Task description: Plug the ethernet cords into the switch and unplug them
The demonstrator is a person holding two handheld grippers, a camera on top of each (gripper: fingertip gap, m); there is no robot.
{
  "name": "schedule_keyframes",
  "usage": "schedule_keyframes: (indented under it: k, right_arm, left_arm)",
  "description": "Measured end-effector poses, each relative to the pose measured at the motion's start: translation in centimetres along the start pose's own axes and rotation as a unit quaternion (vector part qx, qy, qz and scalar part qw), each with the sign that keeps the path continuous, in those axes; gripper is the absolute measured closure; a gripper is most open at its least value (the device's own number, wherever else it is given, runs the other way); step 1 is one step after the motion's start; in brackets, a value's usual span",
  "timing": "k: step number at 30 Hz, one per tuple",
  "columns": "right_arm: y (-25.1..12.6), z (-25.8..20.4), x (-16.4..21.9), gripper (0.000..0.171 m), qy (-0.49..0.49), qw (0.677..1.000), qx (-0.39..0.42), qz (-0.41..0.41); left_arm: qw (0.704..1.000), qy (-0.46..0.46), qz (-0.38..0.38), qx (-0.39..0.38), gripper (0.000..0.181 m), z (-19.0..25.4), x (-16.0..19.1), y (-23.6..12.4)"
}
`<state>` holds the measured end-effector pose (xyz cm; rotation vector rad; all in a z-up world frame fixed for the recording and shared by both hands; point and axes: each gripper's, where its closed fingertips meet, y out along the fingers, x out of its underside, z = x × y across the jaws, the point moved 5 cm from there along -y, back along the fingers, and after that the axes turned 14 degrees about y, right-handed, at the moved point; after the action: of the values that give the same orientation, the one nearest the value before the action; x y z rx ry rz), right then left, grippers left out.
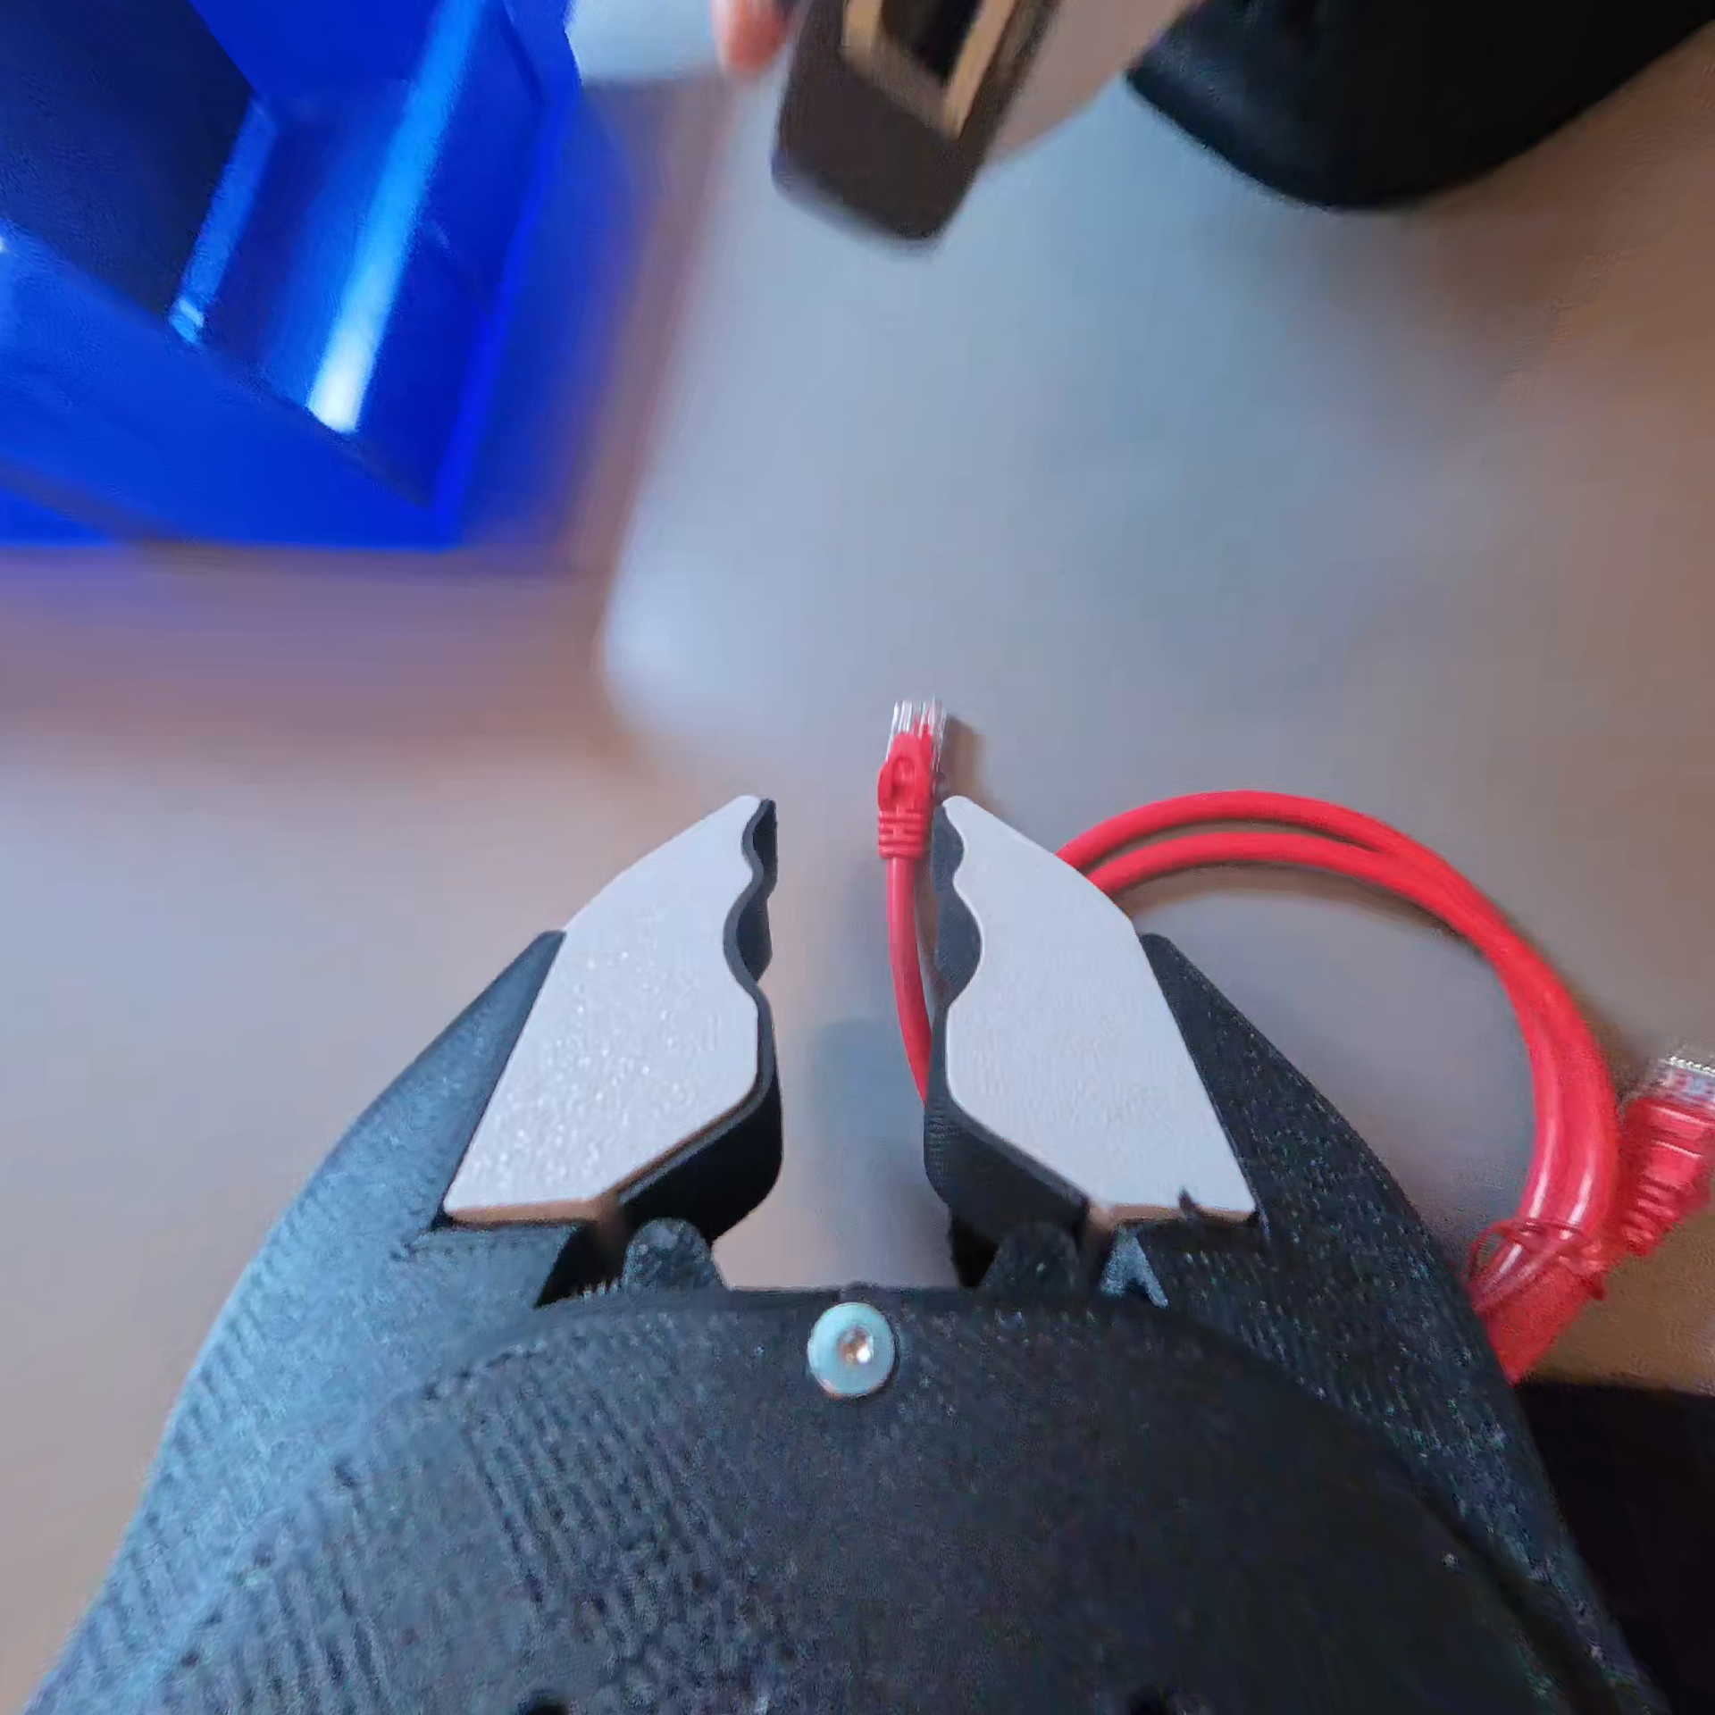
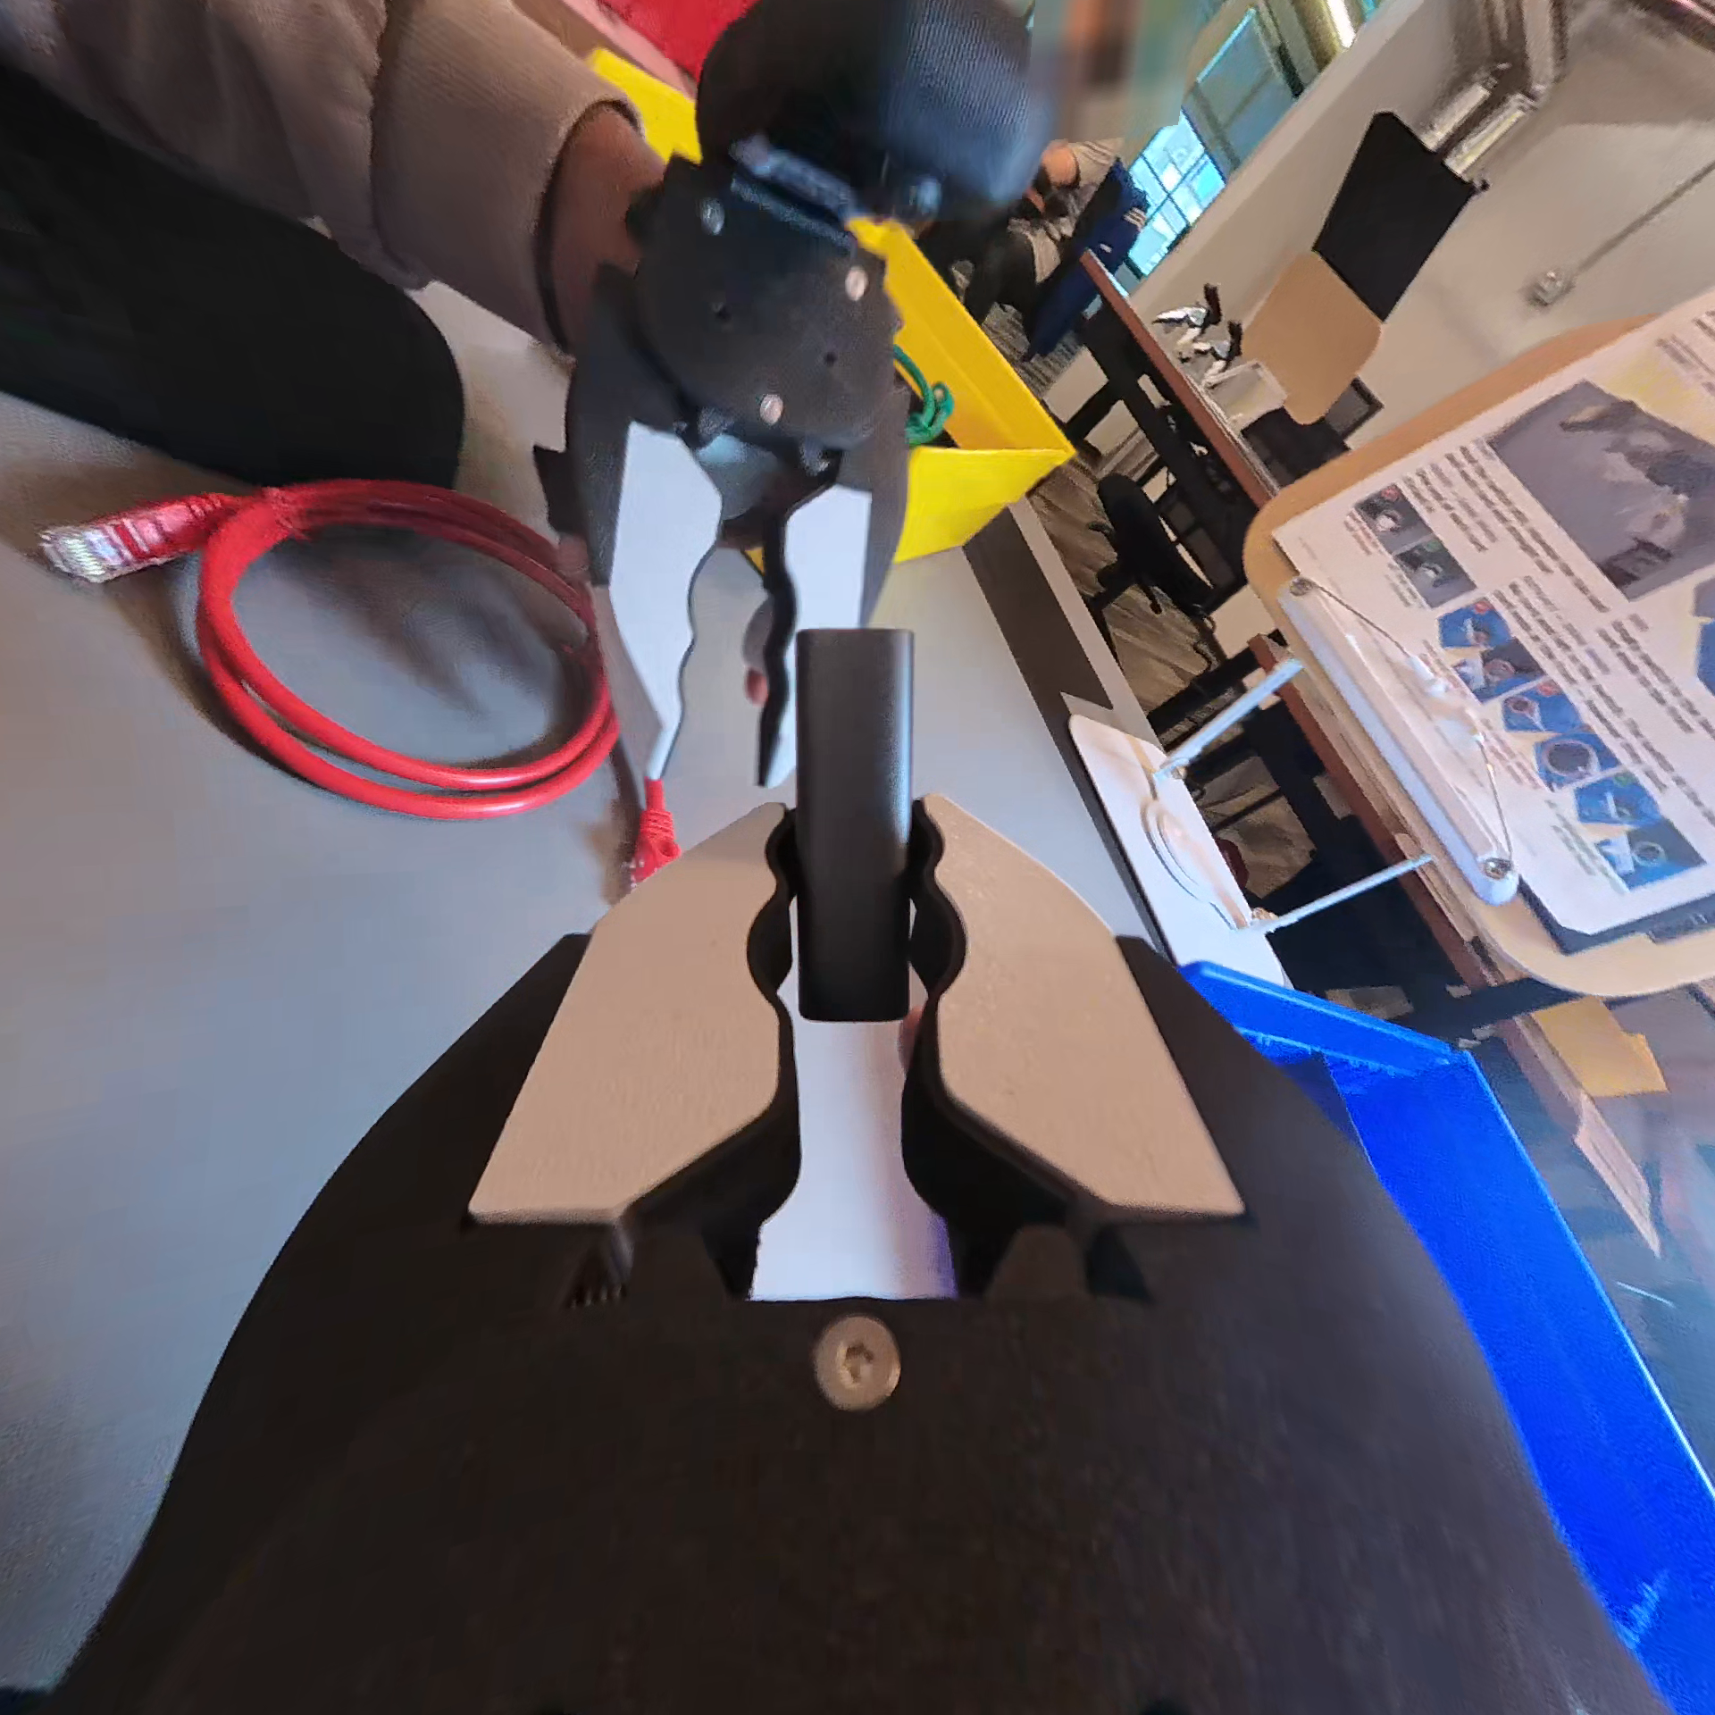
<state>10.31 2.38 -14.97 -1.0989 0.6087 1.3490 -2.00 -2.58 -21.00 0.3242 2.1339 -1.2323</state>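
Note:
A red ethernet cord [image 1: 1448, 937] lies coiled on the grey table. One plug [image 1: 909, 770] points forward between the fingers of my left gripper [image 1: 858, 817], close to the right finger. The left gripper is open and hovers over that plug end, not pinching it. My right gripper [image 2: 852, 817] is shut on a black switch [image 2: 854, 724] and holds it upright above the table. The switch also shows blurred at the top of the left wrist view [image 1: 882, 121]. In the right wrist view the left gripper [image 2: 716, 772] points down at the plug [image 2: 654, 840]. The cord's other plug [image 2: 111, 538] lies far left.
A blue bin [image 1: 278, 278] stands left of the left gripper and shows at the right edge of the right wrist view [image 2: 1485, 1206]. A yellow bin [image 2: 974, 436] stands behind the left gripper. A picture sheet on a stand [image 2: 1531, 603] is off the table's edge. A person's sleeve [image 2: 371, 139] is at the back. About 10 cm separates my left fingertips from my right.

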Motion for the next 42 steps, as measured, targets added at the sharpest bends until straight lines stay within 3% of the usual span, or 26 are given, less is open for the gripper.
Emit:
schedule_keyframes:
  k: [3, 6, 13, 21, 31, 42]
  right_arm:
    - [0.0, 0.2, 0.5, 0.149, -0.002, 1.000, -0.001, -0.005]
    - [0.2, -0.1, 0.9, 0.149, -0.011, 1.000, -0.006, -0.011]
    - [0.4, 0.2, 2.0, 0.149, -0.027, 0.999, 0.000, -0.026]
    - [0.4, -0.4, 1.7, 0.150, -0.128, 0.991, 0.033, -0.023]
    - [2.1, -1.7, 3.0, 0.149, -0.305, 0.943, 0.094, -0.096]
    - [2.9, -3.4, 3.1, 0.150, -0.364, 0.923, 0.084, -0.089]
  left_arm:
    - [0.996, -0.034, -0.039, 0.067, 0.146, 0.3, 1.4, 1.8]
    - [0.994, -0.046, -0.031, 0.096, 0.162, 0.5, 1.2, 2.3]
    - [0.995, -0.024, -0.086, 0.047, 0.169, 0.4, 1.2, 1.8]
    - [0.989, -0.125, 0.049, 0.058, 0.170, 0.0, -3.3, -3.1]
    - [0.977, -0.197, 0.035, 0.081, 0.170, 0.1, -3.0, -1.9]
    - [0.973, -0.199, -0.017, 0.118, 0.170, 1.1, -1.7, -1.1]
